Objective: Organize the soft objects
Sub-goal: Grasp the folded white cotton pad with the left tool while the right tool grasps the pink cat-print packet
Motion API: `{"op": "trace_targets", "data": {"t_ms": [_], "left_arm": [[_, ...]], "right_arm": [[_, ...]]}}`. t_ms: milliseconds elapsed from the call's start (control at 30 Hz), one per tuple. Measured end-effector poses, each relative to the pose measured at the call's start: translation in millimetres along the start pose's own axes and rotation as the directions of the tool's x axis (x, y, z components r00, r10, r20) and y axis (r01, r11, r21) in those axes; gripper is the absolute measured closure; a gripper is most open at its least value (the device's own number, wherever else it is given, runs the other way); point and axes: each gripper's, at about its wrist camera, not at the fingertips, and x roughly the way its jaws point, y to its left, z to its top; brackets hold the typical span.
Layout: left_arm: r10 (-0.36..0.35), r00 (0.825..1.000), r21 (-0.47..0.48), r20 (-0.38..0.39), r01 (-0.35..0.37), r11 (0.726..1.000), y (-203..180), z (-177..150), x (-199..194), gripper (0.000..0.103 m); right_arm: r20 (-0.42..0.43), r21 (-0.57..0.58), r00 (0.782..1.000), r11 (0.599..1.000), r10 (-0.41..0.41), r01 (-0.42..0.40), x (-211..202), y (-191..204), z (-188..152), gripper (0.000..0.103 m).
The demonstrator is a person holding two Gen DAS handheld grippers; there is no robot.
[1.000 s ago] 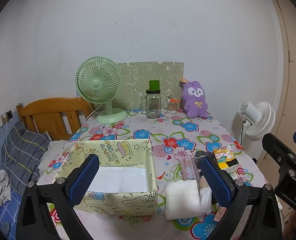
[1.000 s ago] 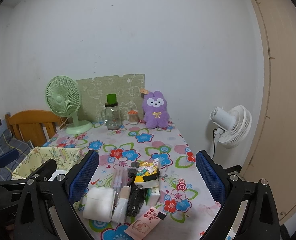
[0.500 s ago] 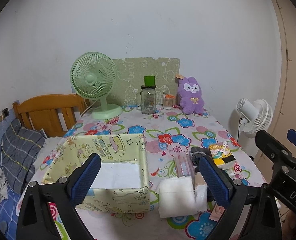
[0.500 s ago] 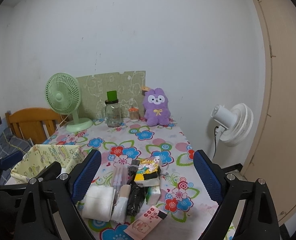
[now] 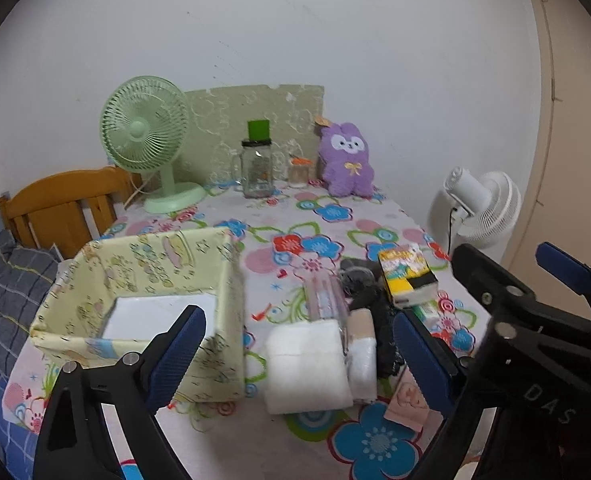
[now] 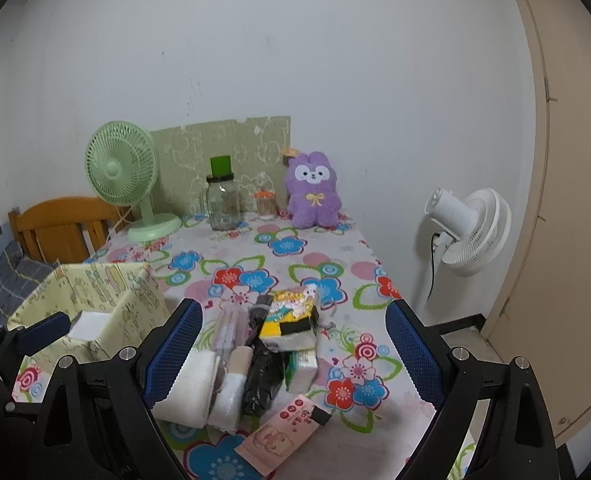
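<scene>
A pile of soft packs lies on the floral table: a folded white towel [image 5: 307,364] [image 6: 187,388], a yellow tissue pack [image 5: 405,276] [image 6: 295,316], a black bundle [image 6: 261,380], a green-white tissue pack [image 6: 301,368] and a pink packet [image 6: 283,432]. A pale yellow fabric box [image 5: 143,280] [image 6: 91,300] stands left of them, with only a white bottom showing. My left gripper [image 5: 299,360] is open above the box's near corner and the towel. My right gripper [image 6: 295,356] is open over the pile. Both are empty.
At the back stand a green fan [image 5: 147,148], a glass jar [image 5: 257,168], a small jar [image 5: 298,165] and a purple plush rabbit [image 5: 347,160]. A white fan [image 6: 467,232] stands right of the table, a wooden bed frame [image 5: 59,204] to the left.
Both grippers have drawn back and lifted slightly, so the table and pile sit lower and smaller. The left view has swung a little right. Nothing was picked up.
</scene>
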Motion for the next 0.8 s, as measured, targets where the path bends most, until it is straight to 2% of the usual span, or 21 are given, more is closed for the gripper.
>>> {"op": "trace_targets", "data": {"t_ms": [367,667,800], "left_arm": [[-0.045,0.996,0.013,-0.082,0.047,0.999,-15,-18,26,0.009],[-0.007,0.988,0.04,-0.154,0.013,0.999,-13,-36,52,0.015],[0.034,0.987,0.055,-0.155,-0.025,0.998,-9,-44,59,0.016]], "right_arm": [[-0.062,0.013,0.998,1.0,0.01,-0.009,22,-11,-22,0.008],[-0.12,0.034,0.993,0.999,-0.012,0.016,43,-10,-47,0.013],[-0.156,0.033,0.988,0.999,-0.014,0.019,52,-7,-57,0.013]]}}
